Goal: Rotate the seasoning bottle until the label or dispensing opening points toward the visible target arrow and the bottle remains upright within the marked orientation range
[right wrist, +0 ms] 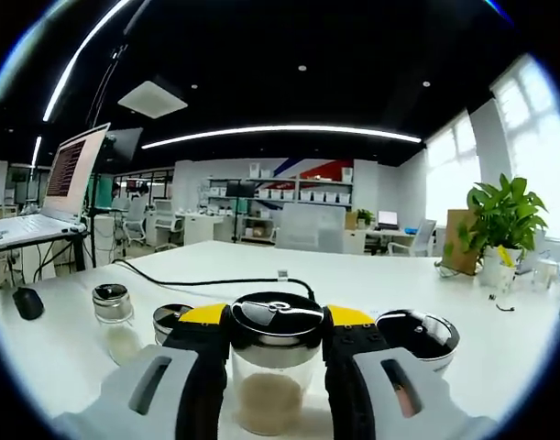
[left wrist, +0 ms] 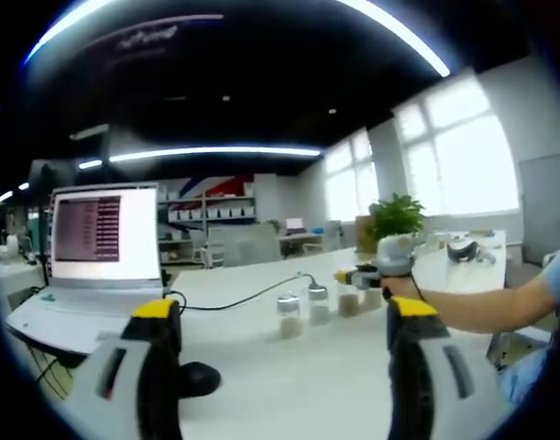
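white desk (left wrist: pixel 289 367) carries an open laptop (left wrist: pixel 96 266); its screen text is too small to read. a black cable (right wrist: pixel 206 280) runs across the desk, a mouse (right wrist: pixel 27 302) near the laptop, a potted plant (right wrist: pixel 504 225) at the far edge. four glass bottles stand upright in a row. right claw (right wrist: pixel 278 367) is closed on one bottle (right wrist: pixel 275 367), jaws touching both sides; no label legible. left claw (left wrist: pixel 284 367) stands open, apart from the row, holding nothing.
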Tool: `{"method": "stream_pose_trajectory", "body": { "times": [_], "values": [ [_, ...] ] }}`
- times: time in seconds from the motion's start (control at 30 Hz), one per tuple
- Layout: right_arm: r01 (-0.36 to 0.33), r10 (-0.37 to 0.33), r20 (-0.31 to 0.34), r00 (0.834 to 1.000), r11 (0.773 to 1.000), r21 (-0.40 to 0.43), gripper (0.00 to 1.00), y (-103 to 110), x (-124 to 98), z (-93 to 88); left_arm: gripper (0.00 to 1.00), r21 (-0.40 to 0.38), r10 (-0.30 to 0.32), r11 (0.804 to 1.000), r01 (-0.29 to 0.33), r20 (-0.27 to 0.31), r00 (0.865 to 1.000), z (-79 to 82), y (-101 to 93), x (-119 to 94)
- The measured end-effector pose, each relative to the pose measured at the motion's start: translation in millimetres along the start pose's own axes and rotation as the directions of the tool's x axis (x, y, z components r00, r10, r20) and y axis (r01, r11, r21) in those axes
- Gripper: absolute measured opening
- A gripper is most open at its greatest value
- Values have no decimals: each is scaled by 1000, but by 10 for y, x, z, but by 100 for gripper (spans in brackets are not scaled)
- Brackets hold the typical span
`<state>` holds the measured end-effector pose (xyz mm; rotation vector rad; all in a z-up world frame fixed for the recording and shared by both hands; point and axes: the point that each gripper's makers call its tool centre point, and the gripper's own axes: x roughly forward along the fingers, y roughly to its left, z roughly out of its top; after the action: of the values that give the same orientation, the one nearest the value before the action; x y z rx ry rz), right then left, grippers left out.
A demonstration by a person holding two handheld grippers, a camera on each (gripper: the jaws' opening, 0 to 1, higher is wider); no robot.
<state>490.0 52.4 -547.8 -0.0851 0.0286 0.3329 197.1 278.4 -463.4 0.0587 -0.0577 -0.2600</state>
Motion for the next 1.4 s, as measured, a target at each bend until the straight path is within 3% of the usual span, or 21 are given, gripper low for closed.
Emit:
{"method": "stream_pose_trajectory", "body": {
  "times": [1.4],
  "values": [
    [-15,14,47,999,999,28,38,-4,46,50,98,8,-11,1000,11,-22,1000,-47,-19,25]
  ]
}}
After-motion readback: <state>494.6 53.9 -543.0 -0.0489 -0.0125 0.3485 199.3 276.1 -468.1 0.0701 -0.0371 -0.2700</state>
